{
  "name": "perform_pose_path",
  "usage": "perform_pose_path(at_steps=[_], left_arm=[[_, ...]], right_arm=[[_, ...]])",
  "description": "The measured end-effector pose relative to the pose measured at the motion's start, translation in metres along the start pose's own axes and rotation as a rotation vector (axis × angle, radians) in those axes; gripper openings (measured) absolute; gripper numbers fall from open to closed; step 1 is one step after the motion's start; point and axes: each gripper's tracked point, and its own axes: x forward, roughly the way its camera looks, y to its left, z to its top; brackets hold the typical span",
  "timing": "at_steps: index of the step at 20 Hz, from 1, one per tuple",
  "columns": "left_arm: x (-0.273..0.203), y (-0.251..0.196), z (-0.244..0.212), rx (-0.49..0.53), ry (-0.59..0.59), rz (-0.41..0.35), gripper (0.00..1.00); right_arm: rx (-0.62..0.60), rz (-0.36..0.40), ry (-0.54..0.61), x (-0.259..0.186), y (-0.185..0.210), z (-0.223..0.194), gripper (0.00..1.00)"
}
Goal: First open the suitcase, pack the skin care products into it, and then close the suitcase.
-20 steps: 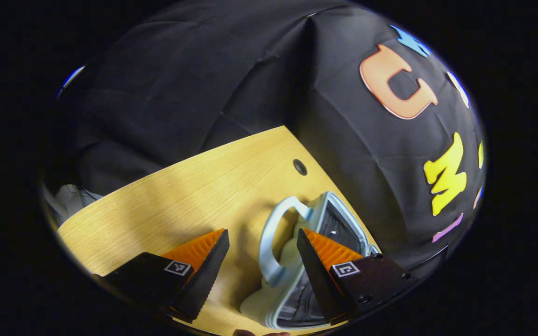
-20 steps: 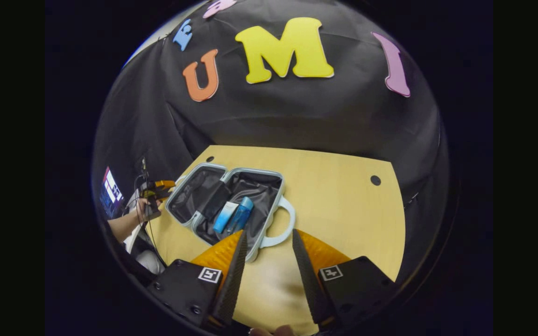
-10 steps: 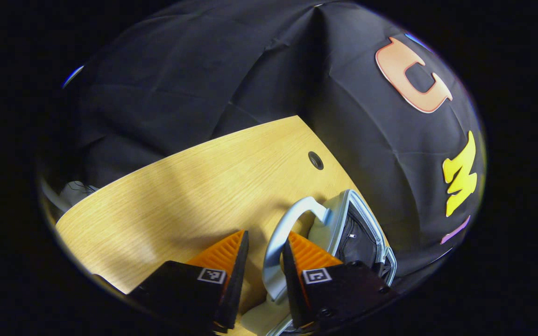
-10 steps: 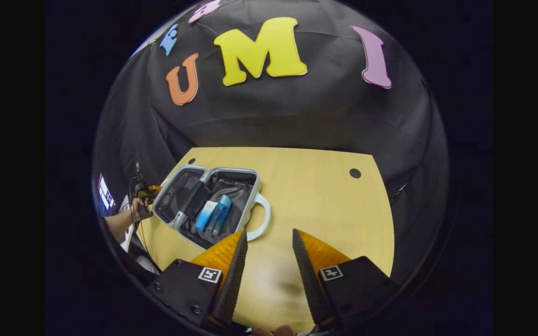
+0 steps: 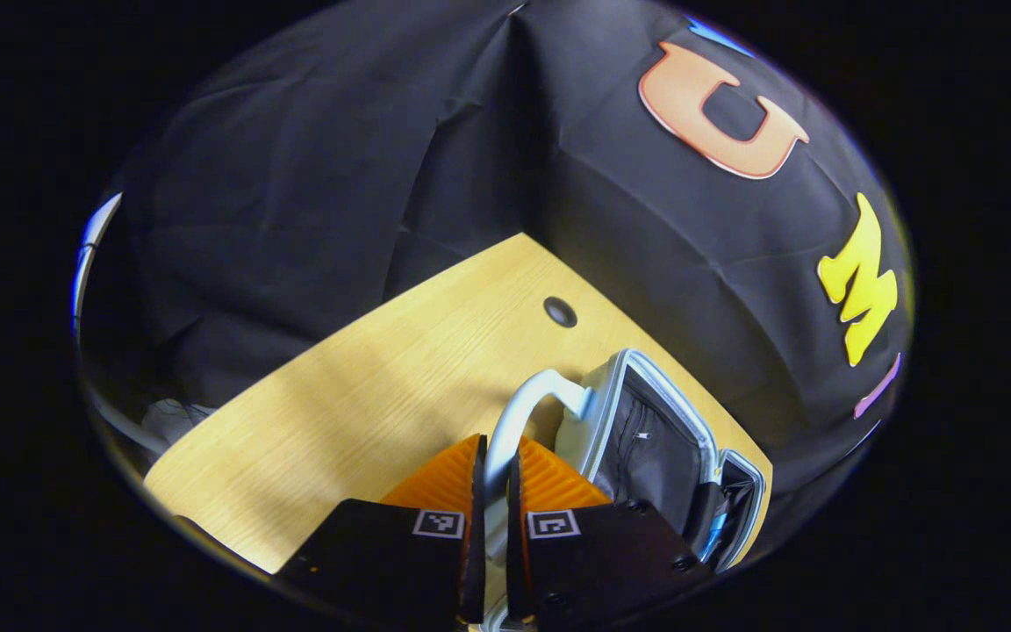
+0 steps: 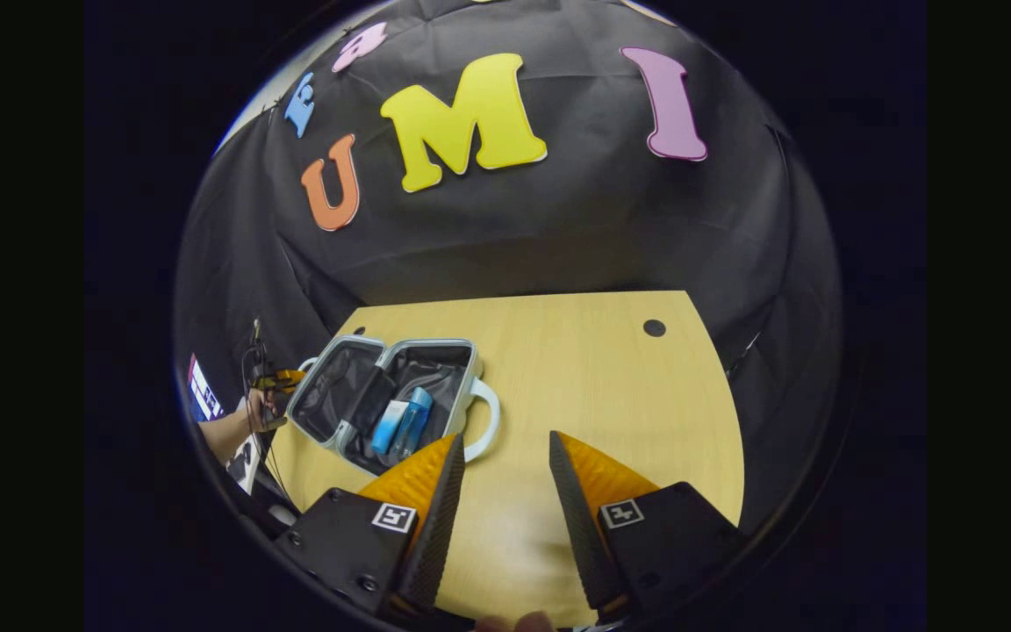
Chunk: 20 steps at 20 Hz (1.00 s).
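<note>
**Left gripper clamps the suitcase handle; right gripper waits, parted, over bare table**

In the left gripper view, the left gripper (image 5: pixel 494 478) has its two fingers pinched tight on the pale handle (image 5: pixel 519 417) of the suitcase (image 5: pixel 646 439), the loop rising up between the fingers and arching away toward the case's rim. That half of the case is tilted up off the wooden table (image 5: pixel 365 395), dark lining showing inside its pale edge. Left of the handle there is a broad run of open tabletop out to the table's far edge, with a small dark hole (image 5: pixel 560 311) near the corner where the black cloth wall begins.

Over in the right gripper view, the right gripper (image 6: pixel 505 465) sits with its fingers spread and nothing between them, above bare wood. The suitcase (image 6: pixel 383 395) lies open near the table's left edge, both halves showing. Two blue skin care products (image 6: pixel 402 424) lie side by side in the nearer half, by its second handle (image 6: pixel 486 420). To the right of the case the table is open wood all the way to its right edge. At the far left a hand (image 6: pixel 253 411) holds the other gripper at the case's outer side.
</note>
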Motion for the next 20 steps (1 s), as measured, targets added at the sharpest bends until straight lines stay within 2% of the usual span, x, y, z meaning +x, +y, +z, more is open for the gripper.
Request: perform_pose_path(at_steps=[3, 7, 10, 14, 16, 18, 20], left_arm=[[-0.031, -0.034, 0.019, 0.04, -0.054, -0.02, 0.11], [-0.084, -0.094, 0.046, 0.106, -0.177, -0.044, 0.1], [-0.116, -0.152, 0.046, 0.207, -0.258, -0.042, 0.1], [-0.151, -0.233, 0.032, 0.283, -0.338, -0.042, 0.1], [-0.162, -0.259, 0.017, 0.388, -0.383, -0.013, 0.1], [-0.17, -0.282, -0.003, 0.461, -0.399, 0.002, 0.1], [-0.174, -0.311, -0.02, 0.486, -0.429, -0.016, 0.1]], right_arm=[[-0.004, -0.016, -0.081, -0.008, -0.003, 0.016, 0.59], [-0.095, -0.083, -0.256, -0.03, -0.005, 0.049, 0.59], [-0.118, -0.132, -0.37, -0.046, -0.01, 0.071, 0.59], [-0.033, -0.135, -0.392, -0.055, -0.023, 0.068, 0.59], [-0.002, -0.147, -0.396, -0.06, -0.038, 0.064, 0.59], [-0.012, -0.177, -0.403, -0.071, -0.054, 0.059, 0.6], [-0.028, -0.218, -0.413, -0.081, -0.074, 0.059, 0.59]])
